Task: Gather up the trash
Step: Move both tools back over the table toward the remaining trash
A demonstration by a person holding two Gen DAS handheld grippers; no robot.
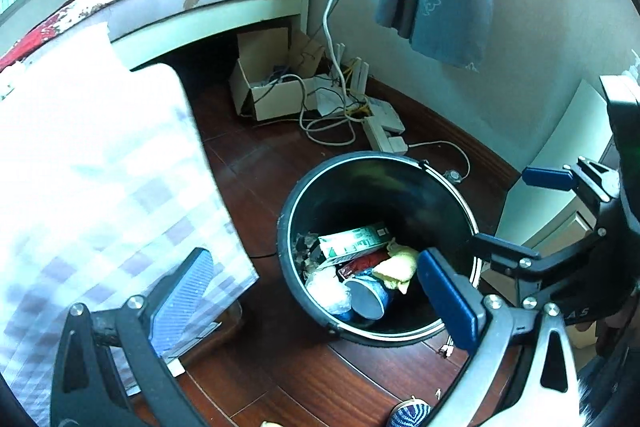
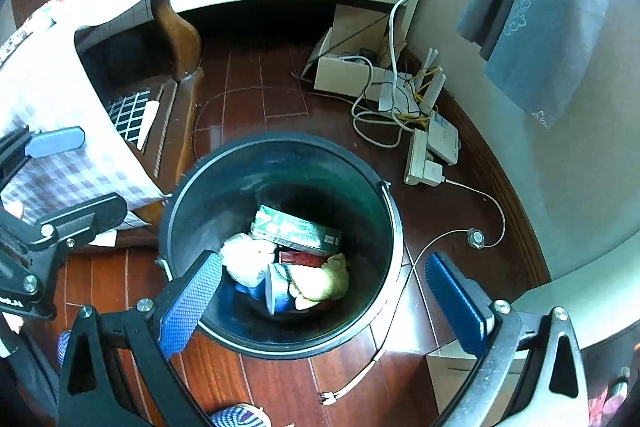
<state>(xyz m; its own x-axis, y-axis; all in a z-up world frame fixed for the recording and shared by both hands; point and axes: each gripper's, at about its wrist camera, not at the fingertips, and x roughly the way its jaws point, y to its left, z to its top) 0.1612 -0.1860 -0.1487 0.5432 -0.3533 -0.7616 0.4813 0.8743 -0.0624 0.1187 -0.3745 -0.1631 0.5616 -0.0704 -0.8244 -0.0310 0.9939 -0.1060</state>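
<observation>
Both the left gripper [image 1: 320, 291] and right gripper [image 2: 324, 299] are hovering over the black trash bin [image 2: 192, 187] on the wood floor, jaws spread wide and holding nothing. The green carton [image 2: 298, 229], blue cup [image 2: 280, 291] and yellow wad [image 2: 324, 281] are sitting inside the bin, so I'm guessing it's between drops and the next move is hunting for more trash.

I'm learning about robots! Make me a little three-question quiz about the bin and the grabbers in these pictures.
1. True or false: the black trash bin lies tipped on its side.
2. Which thing is in the bin? A) green and white carton B) banana C) shoe
3. Fill in: both the left gripper and the right gripper hold ____.

Key:
1. False; it stands upright on the wooden floor.
2. A.
3. Nothing; the fingers are spread wide above the bin.
</observation>
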